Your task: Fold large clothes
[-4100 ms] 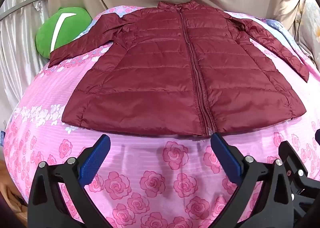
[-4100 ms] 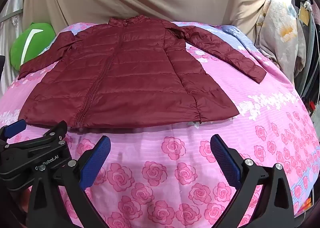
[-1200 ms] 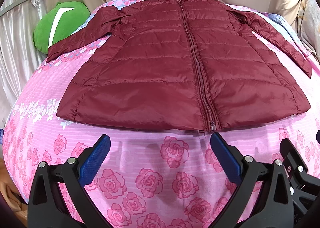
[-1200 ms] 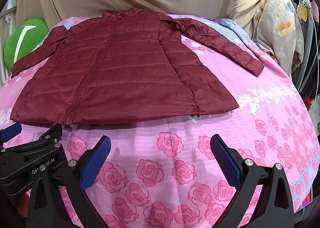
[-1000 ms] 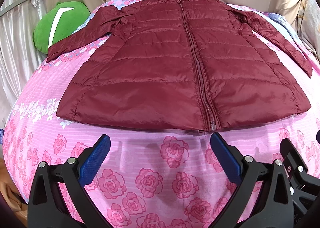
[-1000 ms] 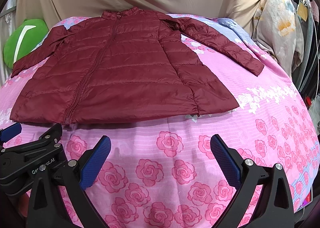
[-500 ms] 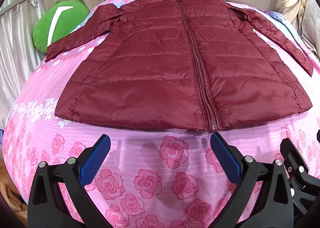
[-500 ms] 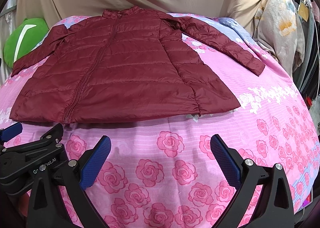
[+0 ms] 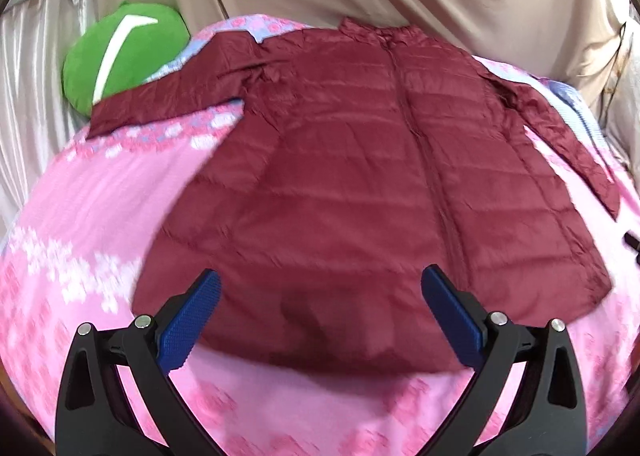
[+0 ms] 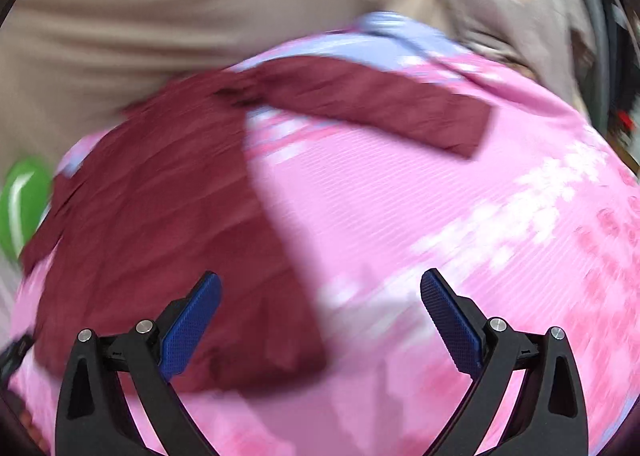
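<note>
Left wrist view shows one maroon quilted jacket [image 9: 360,192] lying flat and zipped on the pink rose-print bed [image 9: 80,216], both sleeves spread outward, with the left tool [image 9: 320,312] spread wide and empty over the hem, while the right tool [image 10: 320,312], equally wide and empty, hangs at the jacket's right hem corner amid heavy blur. A clean fold likely means reaching out to one sleeve [image 10: 380,104] and laying it across the body without dragging the slippery shell. Count: one jacket, two sleeves, two tools, one green cushion [image 9: 120,52].
</note>
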